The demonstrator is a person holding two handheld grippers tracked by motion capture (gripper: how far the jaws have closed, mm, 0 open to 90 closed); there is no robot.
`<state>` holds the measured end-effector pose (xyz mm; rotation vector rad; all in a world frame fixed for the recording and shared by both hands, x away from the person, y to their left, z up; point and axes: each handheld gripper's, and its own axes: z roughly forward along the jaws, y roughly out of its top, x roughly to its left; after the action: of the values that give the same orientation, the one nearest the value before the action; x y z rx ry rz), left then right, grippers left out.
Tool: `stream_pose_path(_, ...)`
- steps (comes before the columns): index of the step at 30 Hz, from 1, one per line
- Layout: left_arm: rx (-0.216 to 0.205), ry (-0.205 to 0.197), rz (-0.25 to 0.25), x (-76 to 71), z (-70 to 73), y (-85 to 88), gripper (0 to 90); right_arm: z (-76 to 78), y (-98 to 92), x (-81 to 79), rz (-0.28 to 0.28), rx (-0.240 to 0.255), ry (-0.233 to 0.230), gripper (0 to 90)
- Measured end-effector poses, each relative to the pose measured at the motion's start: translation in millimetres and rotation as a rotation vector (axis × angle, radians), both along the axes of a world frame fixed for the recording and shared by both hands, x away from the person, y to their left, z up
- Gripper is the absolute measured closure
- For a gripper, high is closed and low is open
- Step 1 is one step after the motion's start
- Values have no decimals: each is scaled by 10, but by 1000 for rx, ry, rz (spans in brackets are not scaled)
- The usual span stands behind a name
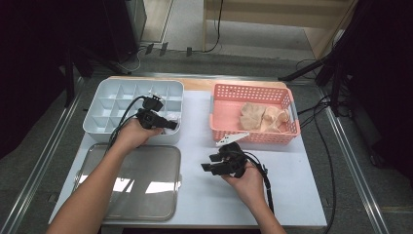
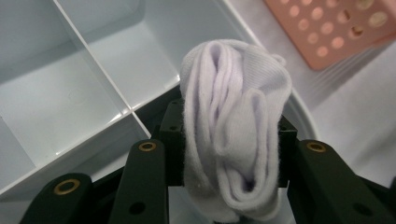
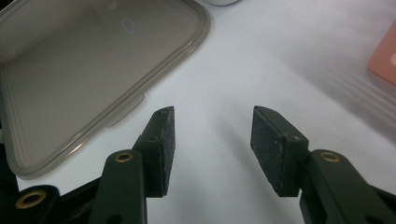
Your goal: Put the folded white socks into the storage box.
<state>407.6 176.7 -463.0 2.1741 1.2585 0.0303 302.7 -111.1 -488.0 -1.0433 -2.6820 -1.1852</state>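
While the left hand-held gripper clamps a rolled white sock above the divided tray, the right hand-held gripper gapes empty.

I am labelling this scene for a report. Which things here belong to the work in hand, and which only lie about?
In the work:
- left gripper, shut on the white sock
- white divided box
- pink basket with beige socks

Lying about:
- clear lid
- right gripper, open, holding nothing

White sock, pale grey divided box, pink basket, black tongs
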Motion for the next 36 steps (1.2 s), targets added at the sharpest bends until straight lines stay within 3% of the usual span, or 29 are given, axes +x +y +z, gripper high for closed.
stream_pose_path(3, -23, 1, 5, -1, -14, 19, 617, 4, -9, 1, -2, 0, 1, 513)
stream_pose_path(8, -23, 0, -1, -17, 5, 22, 589, 4, -17, 3, -5, 3, 0, 512)
stream_pose_path(14, -43, -6, 2, -64, 98, 78, 480, 4, -28, 6, -9, 3, 2, 512)
stream_pose_path(22, -42, -38, 5, -85, 275, 133, 417, -5, -11, 5, -2, -1, 6, 510)
stream_pose_path(26, -61, -47, 9, -92, 355, 166, 391, -4, -16, 7, -4, 0, 8, 508)
stream_pose_path(32, -55, -83, 4, -135, 469, 185, 423, -5, -17, 4, -5, -1, 9, 508)
stream_pose_path(35, -66, -107, 3, -159, 536, 194, 489, -7, -14, 2, -3, -2, 10, 508)
stream_pose_path(36, -73, -113, -1, -171, 554, 193, 557, -9, -13, 2, -3, -2, 10, 508)
